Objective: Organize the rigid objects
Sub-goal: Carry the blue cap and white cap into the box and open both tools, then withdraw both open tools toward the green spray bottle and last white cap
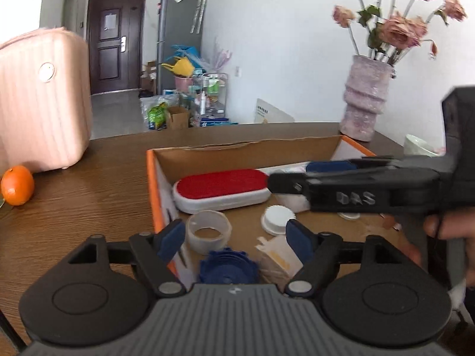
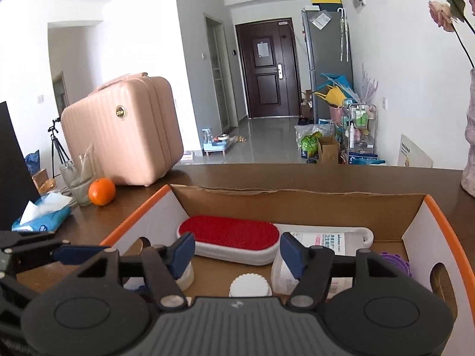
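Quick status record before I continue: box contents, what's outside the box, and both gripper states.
box: cardboard box, orange-edged, open top
in box: red lint brush, white cap, tape ring, blue lid, white pouch
outside box: orange, pink case, tissue pack on table
left gripper: open, empty, over box
right gripper: open, empty, over box

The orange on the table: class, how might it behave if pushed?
The orange looks round, so it would likely roll. It sits on smooth bare wood table, unblocked toward the box. Probably firm.
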A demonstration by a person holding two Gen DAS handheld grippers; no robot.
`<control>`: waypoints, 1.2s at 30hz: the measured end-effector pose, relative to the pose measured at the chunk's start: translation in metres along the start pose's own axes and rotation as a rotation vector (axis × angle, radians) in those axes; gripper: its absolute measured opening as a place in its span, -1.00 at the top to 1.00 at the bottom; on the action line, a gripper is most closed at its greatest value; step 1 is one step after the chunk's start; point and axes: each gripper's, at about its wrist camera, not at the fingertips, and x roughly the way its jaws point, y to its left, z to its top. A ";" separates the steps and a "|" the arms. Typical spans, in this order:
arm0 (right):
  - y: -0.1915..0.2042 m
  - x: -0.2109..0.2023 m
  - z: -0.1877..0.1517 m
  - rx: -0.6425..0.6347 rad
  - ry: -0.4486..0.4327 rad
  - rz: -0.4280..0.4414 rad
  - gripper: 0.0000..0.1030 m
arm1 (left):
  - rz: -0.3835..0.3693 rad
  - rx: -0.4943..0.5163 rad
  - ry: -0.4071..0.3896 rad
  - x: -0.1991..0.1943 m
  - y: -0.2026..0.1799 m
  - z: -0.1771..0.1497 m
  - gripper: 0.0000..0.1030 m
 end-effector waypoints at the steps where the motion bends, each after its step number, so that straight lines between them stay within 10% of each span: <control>1: -0.001 -0.001 -0.001 0.009 -0.004 0.001 -0.21 | -0.007 -0.014 -0.001 0.000 0.002 0.001 -0.45; 20: 0.025 -0.120 0.001 -0.074 -0.156 -0.055 -0.30 | 0.118 0.033 -0.114 -0.077 -0.038 0.001 -0.51; 36: 0.047 -0.271 -0.107 -0.130 -0.121 -0.126 -0.46 | 0.114 0.042 -0.133 -0.205 -0.115 -0.091 -0.63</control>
